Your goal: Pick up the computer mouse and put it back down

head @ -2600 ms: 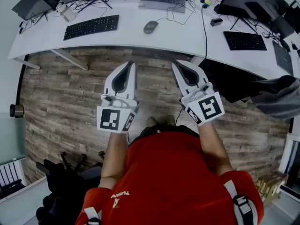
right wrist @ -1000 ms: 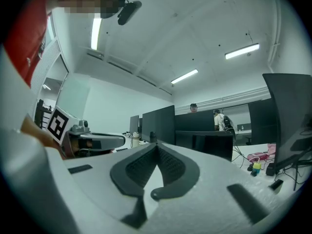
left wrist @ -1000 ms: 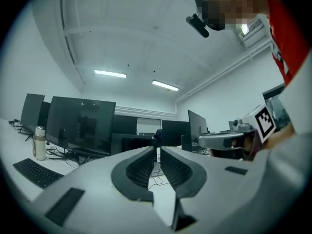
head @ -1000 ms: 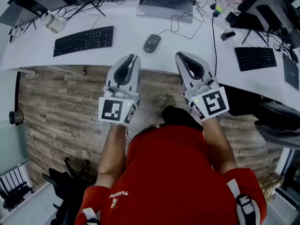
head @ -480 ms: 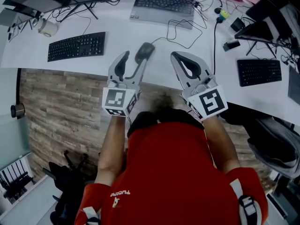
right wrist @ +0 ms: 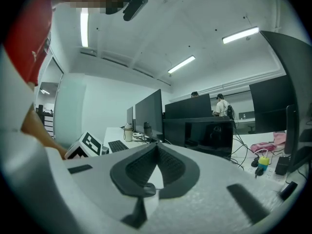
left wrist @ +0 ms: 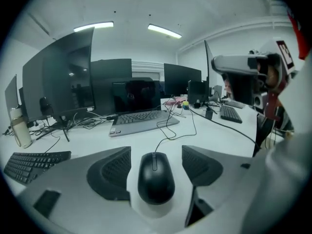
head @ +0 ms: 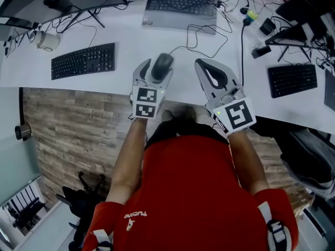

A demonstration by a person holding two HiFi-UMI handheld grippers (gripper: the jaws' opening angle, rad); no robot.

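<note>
Black plastic, low and rounded, the corded computer mouse (left wrist: 156,177) lies flat on the white desk (head: 118,61) near its front edge, its thin black cable (head: 194,35) looping back toward the grey laptop (head: 180,4) behind it. You have your white left gripper (head: 155,69) straddling the mouse. Its jaws have just been opening and now stand wide, one dark ribbed pad (left wrist: 111,172) on either side. A strip of bare desk shows between each pad and the mouse's flanks, so the mouse is framed but not held. The gripper comes in from the mouse's rear and tips downward along its length, which looks chosen so that the pads meet the two long sides rather than the buttons or the cable end. By that reading the pick-up has not begun. Closing on the flanks is the likely next move, and the smooth curved shell may slip if the pads land too high. Your white right gripper (head: 203,66) hangs just to the right, over the desk's front edge. Its jaws are pressed together with nothing between them, apparently parked there to keep clear of the work. A flat black keyboard (head: 82,60) lies well apart to the left, outside the left gripper's reach around the mouse.
</note>
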